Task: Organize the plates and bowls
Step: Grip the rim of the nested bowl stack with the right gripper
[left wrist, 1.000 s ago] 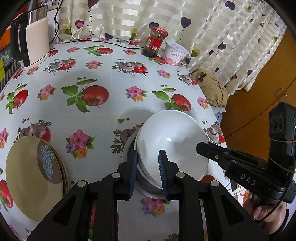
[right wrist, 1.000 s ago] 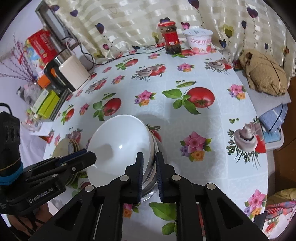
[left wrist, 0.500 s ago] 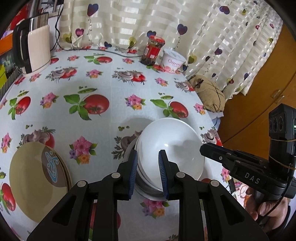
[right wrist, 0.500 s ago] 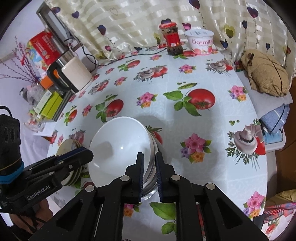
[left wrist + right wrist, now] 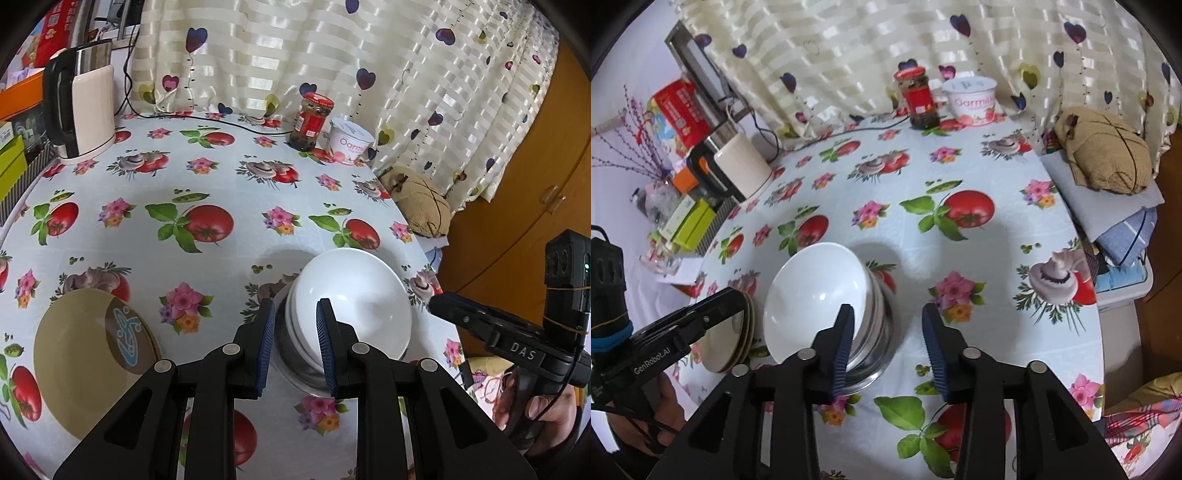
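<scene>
A stack of white bowls (image 5: pixel 354 299) sits in a steel bowl (image 5: pixel 295 363) on the table near its front right edge; the stack also shows in the right wrist view (image 5: pixel 816 295), with the steel bowl (image 5: pixel 875 343) under it. My left gripper (image 5: pixel 295 341) is open, its jaws apart over the stack's near rim, not gripping. My right gripper (image 5: pixel 888 345) is open, above and just right of the stack. A stack of tan plates (image 5: pixel 92 354) lies at the left, also in the right wrist view (image 5: pixel 735 343).
A kettle (image 5: pixel 79 107) stands at the back left. A red-lidded jar (image 5: pixel 310 122) and a yoghurt tub (image 5: pixel 349 142) stand at the back by the curtain. A tan cushion (image 5: pixel 1104 151) and folded cloths lie beyond the table's right edge. Boxes (image 5: pixel 690 221) sit left.
My right gripper has opened from nearly shut on the bowl stack's rim and let go. Both grippers have drawn back and up from the stack. The bowls rest still.
</scene>
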The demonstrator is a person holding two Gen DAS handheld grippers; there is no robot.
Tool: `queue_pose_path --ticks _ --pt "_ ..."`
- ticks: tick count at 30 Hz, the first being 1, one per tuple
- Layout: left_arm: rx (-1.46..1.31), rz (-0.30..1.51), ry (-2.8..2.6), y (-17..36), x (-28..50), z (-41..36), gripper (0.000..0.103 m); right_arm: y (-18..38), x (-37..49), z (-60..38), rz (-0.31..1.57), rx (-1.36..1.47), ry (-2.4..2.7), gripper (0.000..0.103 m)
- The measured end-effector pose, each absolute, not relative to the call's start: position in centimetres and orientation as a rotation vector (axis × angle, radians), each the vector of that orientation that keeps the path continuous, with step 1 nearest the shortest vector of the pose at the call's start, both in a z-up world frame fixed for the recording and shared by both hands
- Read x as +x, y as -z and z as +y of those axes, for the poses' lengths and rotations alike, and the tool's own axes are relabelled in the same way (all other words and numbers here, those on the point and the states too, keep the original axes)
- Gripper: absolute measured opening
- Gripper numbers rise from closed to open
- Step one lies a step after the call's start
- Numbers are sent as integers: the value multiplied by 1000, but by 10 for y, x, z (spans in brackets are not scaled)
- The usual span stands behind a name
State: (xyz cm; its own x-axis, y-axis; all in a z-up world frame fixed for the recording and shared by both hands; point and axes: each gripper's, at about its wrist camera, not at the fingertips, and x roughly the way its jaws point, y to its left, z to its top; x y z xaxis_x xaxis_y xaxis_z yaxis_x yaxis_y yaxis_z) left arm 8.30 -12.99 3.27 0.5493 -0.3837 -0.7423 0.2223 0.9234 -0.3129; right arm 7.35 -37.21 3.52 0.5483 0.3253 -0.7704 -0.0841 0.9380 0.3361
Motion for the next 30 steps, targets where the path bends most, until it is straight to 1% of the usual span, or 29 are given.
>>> queue_pose_path --ticks 13,22,30 --pt "-206 916 321 -20 82 -109 23 -26 71 -383 983 331 -255 38" --pt "-212 945 312 -8 85 -104 23 -19 71 -388 996 349 -257 38" --pt "-225 982 321 1 89 -104 23 -8 73 -388 1024 362 -271 36"
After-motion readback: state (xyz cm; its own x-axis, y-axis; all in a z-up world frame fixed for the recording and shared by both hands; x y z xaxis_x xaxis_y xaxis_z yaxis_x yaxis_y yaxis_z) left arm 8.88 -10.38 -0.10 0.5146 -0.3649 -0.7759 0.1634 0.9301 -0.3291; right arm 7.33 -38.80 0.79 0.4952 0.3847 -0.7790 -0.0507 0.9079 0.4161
